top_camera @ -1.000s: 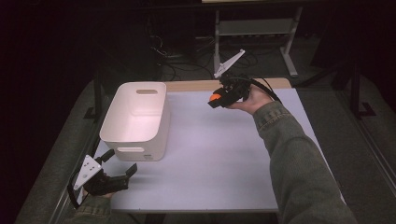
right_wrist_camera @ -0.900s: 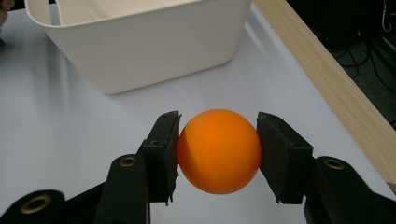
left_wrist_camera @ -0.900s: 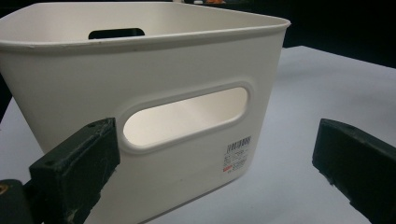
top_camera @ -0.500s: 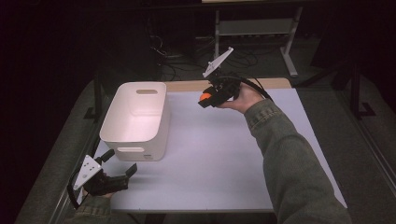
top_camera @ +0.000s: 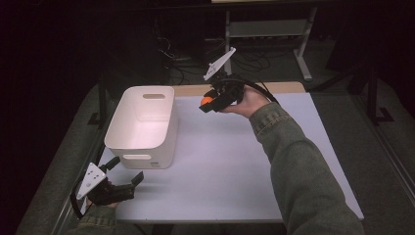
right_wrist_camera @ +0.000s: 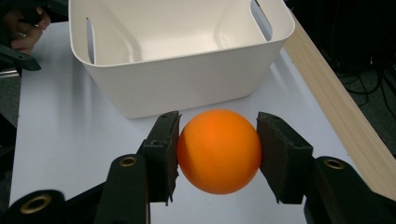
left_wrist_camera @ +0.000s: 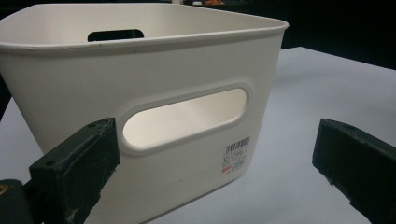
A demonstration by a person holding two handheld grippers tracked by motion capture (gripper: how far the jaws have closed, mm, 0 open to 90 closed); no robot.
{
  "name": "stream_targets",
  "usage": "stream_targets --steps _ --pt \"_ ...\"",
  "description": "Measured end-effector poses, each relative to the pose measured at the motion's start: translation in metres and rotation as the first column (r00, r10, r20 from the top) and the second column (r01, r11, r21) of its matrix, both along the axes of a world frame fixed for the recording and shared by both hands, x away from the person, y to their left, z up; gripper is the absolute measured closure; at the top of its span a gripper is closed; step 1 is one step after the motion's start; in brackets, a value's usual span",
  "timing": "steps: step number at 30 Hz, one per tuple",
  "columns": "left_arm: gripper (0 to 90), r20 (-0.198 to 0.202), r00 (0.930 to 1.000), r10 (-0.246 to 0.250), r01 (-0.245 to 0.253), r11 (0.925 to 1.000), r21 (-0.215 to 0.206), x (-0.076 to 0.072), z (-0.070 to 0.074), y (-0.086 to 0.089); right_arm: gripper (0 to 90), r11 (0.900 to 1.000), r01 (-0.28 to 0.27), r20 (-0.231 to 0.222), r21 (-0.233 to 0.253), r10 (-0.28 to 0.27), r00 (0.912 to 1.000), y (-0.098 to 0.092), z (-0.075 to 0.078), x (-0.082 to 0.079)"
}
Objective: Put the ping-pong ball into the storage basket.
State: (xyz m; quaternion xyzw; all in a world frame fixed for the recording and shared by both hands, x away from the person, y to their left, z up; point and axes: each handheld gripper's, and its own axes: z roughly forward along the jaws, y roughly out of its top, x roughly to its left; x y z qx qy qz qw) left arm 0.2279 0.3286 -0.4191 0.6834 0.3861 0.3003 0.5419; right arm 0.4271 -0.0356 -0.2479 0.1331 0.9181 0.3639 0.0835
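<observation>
Two grippers were at work over the table. The right gripper had its jaws closed on an orange ball, one pad pressed to each side at about the ball's widest line, and held it clear above the white tabletop. In the high view the ball hung near the far edge, just to the right of the white bin and not yet over it. The bin looked empty.

The left gripper sat at the near left corner, jaws spread wide and holding nothing, pointed at the bin's near wall with its handle slot. Whether it touched the bin I could not tell; it seemed just short of it.

My guess is that the ball was bound for the bin, and the risks followed from that. A smooth, round ball gripped by two flat pads could squirt out if the squeeze eased or shifted off the middle; it would then roll, perhaps over the wooden strip at the table's far edge. Released too early, it would strike the rim and bounce away. A light, unheld bin might also slide if the gripper knocked it.
</observation>
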Motion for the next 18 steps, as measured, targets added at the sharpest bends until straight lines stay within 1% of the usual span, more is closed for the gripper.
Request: stream_targets --steps 13,18 --pt "0.2 0.001 1.0000 -0.001 0.001 1.0000 -0.001 0.000 0.000 0.000 49.7 1.000 -0.027 -0.001 0.007 0.027 0.9996 0.014 -0.002 0.001" --pt "0.1 0.001 1.0000 -0.001 0.001 1.0000 -0.001 0.000 0.000 0.000 49.7 0.999 -0.035 -0.010 0.014 0.035 0.9993 0.021 -0.005 0.001"
